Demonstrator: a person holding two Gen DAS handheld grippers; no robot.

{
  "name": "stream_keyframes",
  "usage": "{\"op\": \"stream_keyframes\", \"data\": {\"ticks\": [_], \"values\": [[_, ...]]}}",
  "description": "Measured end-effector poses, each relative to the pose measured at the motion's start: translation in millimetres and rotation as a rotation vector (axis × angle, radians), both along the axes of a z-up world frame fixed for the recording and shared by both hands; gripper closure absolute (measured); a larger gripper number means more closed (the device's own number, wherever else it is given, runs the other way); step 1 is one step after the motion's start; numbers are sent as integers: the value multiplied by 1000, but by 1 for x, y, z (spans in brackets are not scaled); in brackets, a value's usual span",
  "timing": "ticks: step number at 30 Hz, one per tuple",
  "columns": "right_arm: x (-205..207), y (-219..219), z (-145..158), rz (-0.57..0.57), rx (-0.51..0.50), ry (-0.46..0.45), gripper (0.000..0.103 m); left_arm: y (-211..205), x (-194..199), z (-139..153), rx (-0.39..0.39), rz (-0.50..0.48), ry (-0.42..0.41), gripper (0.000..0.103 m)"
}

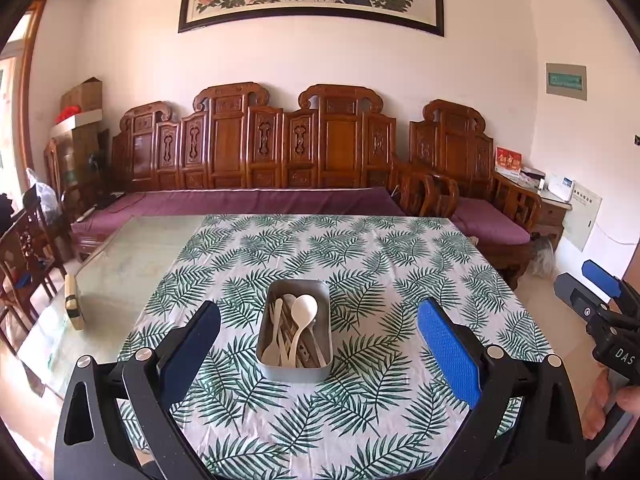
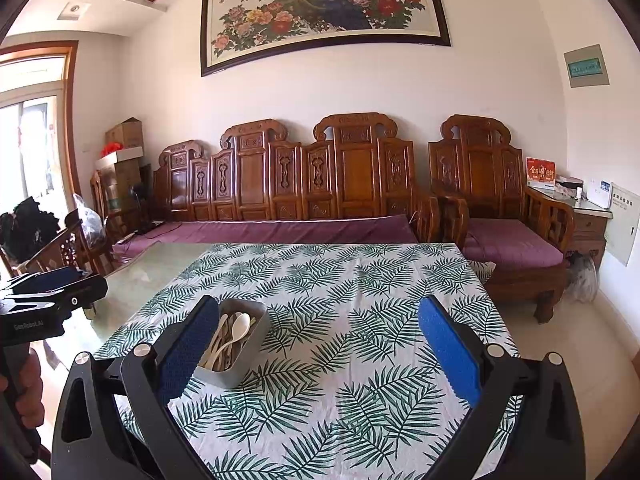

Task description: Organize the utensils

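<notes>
A rectangular metal tin (image 1: 295, 370) stands on the leaf-print tablecloth (image 1: 360, 264). It holds several utensils, among them a cream spoon (image 1: 301, 316), all lying lengthwise. My left gripper (image 1: 318, 334) is open and empty, held above the table with the tin between its fingers' line of sight. My right gripper (image 2: 316, 334) is open and empty, to the right of the tin (image 2: 236, 372); its left finger (image 2: 188, 344) partly hides the tin. The spoon (image 2: 236, 330) shows there too. The right gripper also appears at the left wrist view's right edge (image 1: 600, 292).
The tablecloth covers the right part of a glass-topped table (image 1: 132, 256). A small tan block (image 1: 74, 304) lies at the table's left edge. A carved wooden sofa with purple cushions (image 1: 248, 200) stands behind the table. Wooden chairs (image 1: 24, 256) stand at the left.
</notes>
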State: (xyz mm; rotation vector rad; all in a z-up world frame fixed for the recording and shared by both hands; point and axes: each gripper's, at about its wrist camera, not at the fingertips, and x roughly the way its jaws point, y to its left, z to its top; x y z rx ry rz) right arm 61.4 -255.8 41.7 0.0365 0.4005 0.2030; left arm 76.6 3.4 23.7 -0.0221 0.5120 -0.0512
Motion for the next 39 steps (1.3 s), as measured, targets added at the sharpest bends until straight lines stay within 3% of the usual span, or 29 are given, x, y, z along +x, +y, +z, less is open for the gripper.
{"op": "stream_keyframes", "data": {"ticks": [39], "values": [[-1,3,2,-1,2,0,3,-2,-3,0,-3,-12,-3,8]]}}
